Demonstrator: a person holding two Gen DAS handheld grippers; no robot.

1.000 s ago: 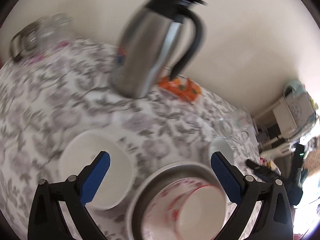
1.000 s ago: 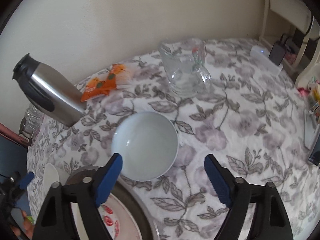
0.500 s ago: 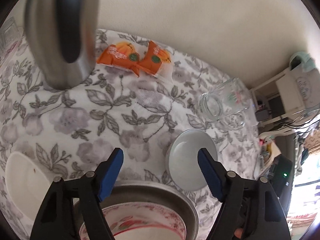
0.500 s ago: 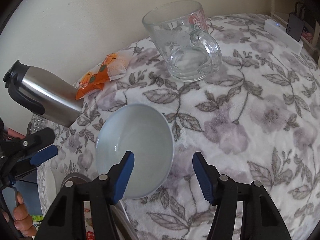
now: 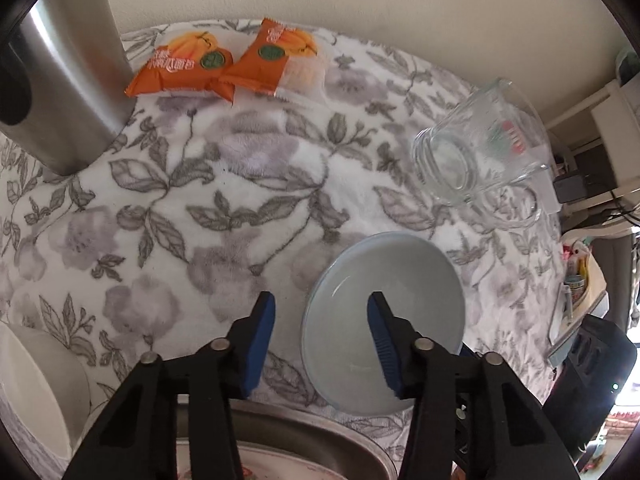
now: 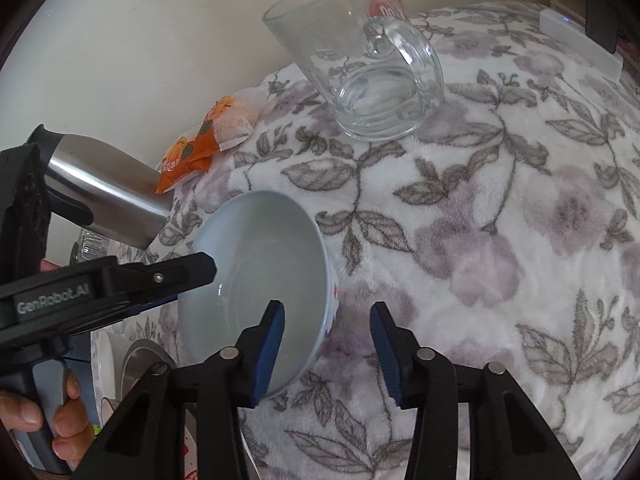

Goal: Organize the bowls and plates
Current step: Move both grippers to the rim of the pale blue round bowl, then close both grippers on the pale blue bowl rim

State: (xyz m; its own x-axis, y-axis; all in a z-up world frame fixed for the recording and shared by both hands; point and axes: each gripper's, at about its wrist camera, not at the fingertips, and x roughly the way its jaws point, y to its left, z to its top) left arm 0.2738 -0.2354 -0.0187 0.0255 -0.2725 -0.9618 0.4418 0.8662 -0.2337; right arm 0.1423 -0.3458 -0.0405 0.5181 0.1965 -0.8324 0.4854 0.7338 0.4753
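both tools were on the pale blue bowl [image 6: 260, 280], and this looked like the grasping step of the tidy-up. the right tool [image 6: 327, 354] straddled the bowl's near wall, one pad inside, the other outside over the cloth, its jaws closing but the pads not yet pressing, so nothing was gripped. the left tool [image 5: 322, 344] did the same on the opposite rim, one pad over the bowl's inside and one outside, jaws also closing, gap still showing. in the right wrist view the left tool's finger reached in over the bowl's far-left rim, a hand [image 6: 48, 420] clutching its handle.

the bowl sat on the flowered desk [image 6: 500, 220], empty and clean as far as could be seen. just nearer than the bowl lay a metal tray [image 5: 320, 436] holding a red-patterned dish [image 5: 280, 466]; whether that dish held anything could not be told. to the bowl's left, a white plate [image 5: 32, 392], bare.

my read: the next move needed both pinches finished squarely on the rim, then a level lift toward the tray.

beyond the bowl stood a glass mug [image 6: 372, 64], empty. further off, two orange snack packets [image 5: 224, 64] and the steel flask [image 5: 60, 80], lid unseen.
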